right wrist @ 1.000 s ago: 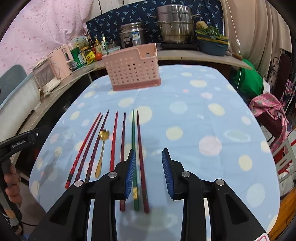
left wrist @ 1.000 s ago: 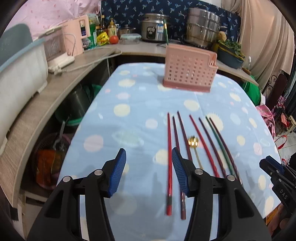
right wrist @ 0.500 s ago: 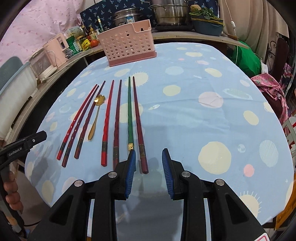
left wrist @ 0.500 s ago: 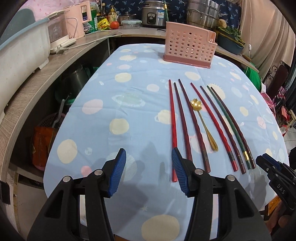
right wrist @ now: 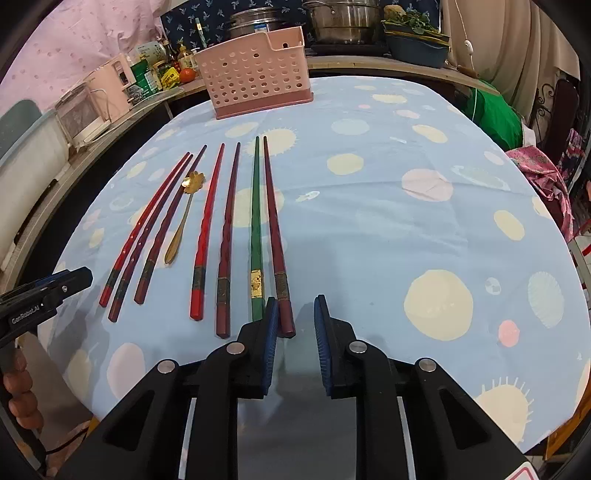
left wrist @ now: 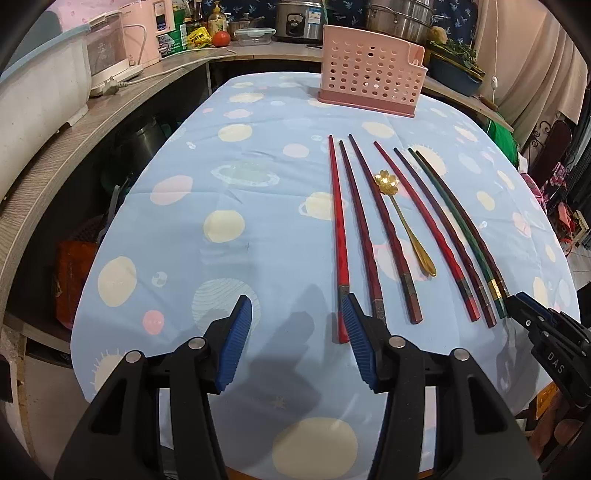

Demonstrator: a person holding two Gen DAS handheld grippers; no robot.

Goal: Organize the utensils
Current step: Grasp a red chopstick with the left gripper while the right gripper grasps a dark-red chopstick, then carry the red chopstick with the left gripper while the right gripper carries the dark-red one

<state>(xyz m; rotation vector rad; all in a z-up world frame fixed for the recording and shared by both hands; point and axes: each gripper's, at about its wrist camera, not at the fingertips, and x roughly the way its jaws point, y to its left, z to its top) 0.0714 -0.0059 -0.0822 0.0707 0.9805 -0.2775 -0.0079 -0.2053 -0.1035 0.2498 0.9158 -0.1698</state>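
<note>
Several chopsticks, red, dark red and one green (right wrist: 255,225), lie side by side on the blue spotted tablecloth (left wrist: 258,229), with a gold flower-headed spoon (left wrist: 404,221) among them. A pink perforated utensil basket (left wrist: 371,83) stands at the table's far end; it also shows in the right wrist view (right wrist: 255,83). My left gripper (left wrist: 295,325) is open and empty, just left of the near end of the leftmost red chopstick (left wrist: 338,229). My right gripper (right wrist: 293,325) is open and empty, with the near end of the rightmost dark red chopstick (right wrist: 275,229) by its left finger.
A grey counter (left wrist: 55,155) curves along the left and back, holding pink appliances (left wrist: 142,31), bottles, a rice cooker (left wrist: 297,18) and steel pots (right wrist: 341,20). A chair with pink cloth (right wrist: 543,170) stands at the right. The table's near edge is just below both grippers.
Both grippers have pulled back toward the table's near edge and tilted down, so the chopstick ends now lie near the fingertips. The utensils have not moved.
</note>
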